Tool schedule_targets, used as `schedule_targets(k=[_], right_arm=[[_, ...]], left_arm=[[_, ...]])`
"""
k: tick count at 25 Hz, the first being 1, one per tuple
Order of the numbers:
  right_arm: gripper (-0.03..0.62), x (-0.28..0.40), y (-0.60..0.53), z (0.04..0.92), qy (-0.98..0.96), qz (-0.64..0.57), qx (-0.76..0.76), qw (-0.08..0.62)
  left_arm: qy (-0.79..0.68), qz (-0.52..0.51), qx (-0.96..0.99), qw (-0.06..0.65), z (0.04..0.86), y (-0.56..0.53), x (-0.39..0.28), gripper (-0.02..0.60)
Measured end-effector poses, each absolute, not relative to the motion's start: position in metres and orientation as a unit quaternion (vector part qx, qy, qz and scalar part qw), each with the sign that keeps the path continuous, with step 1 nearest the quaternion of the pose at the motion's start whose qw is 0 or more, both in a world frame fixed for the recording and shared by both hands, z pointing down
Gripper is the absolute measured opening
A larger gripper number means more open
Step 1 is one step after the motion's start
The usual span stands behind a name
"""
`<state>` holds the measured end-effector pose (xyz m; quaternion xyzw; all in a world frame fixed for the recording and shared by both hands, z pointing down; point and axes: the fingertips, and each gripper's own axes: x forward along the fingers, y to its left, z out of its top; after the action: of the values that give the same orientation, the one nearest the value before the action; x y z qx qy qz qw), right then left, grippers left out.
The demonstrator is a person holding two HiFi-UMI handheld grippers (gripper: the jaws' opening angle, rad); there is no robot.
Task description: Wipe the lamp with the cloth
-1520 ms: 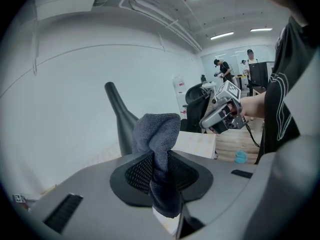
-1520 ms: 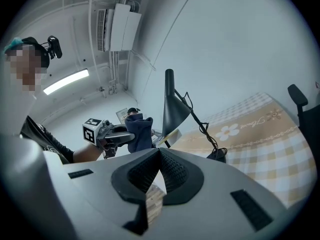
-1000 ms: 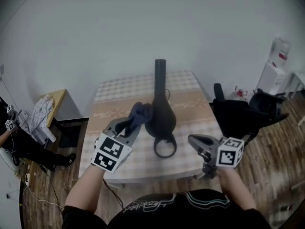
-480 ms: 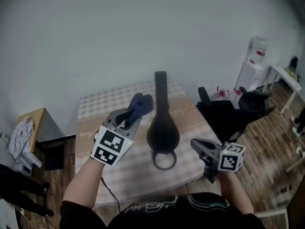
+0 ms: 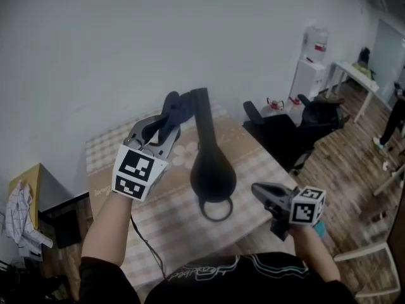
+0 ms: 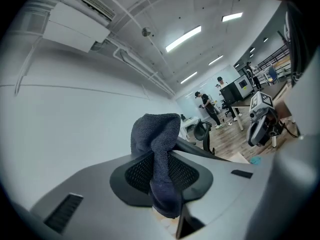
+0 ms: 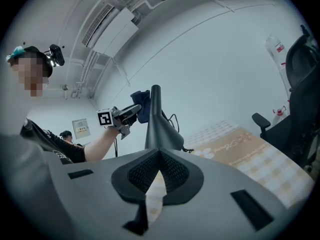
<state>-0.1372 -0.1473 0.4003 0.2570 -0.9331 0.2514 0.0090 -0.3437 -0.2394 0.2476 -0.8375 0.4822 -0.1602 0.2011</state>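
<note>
Pinching the dark blue cloth (image 6: 157,154) firmly between the 2 jaws of the left gripper (image 5: 169,116), with a bunch of fabric standing out beyond the tips. Raised high, at the level of the top of the lamp (image 5: 212,170), with the cloth just beside the upper end of the neck. Impossible to say from the head view whether touching it or only very near. In the right gripper view, cloth seen close against the left side of the neck top.

Standing upright on the checked surface (image 5: 259,160): the black lamp, with a round bulging body, a thin tall neck and a ring at the foot, toward the person.

Held low and to the right, well apart from the lamp: the right gripper (image 5: 264,194). Jaws pressed together at the tips, with nothing between them, only the surface visible through the narrow slit nearer the camera.

Judging by this, at the very start of the wiping: cloth already taken and brought to the top of the lamp, no clear sign of any part wiped. Left to do, probably: passing the cloth down the neck, then around the body and the ring. Perhaps also steadying the lamp with the right gripper, because of a tall narrow shape, likely easy to tip under a side push.
</note>
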Motion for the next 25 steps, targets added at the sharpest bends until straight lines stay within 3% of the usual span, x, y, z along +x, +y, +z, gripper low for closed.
schedule_targets(k=[7,25], right_arm=[[0.011,-0.128,-0.143,0.401,-0.92,0.255,0.297,0.007],[0.011,-0.134,-0.152,0.423,-0.911,0.276,0.307,0.021]], left_arm=[[0.458,-0.136,-0.85,0.224,0.242,-0.265,-0.347,0.072],[0.355,-0.055,-0.913,0.193,0.288,-0.257,-0.307,0.072]])
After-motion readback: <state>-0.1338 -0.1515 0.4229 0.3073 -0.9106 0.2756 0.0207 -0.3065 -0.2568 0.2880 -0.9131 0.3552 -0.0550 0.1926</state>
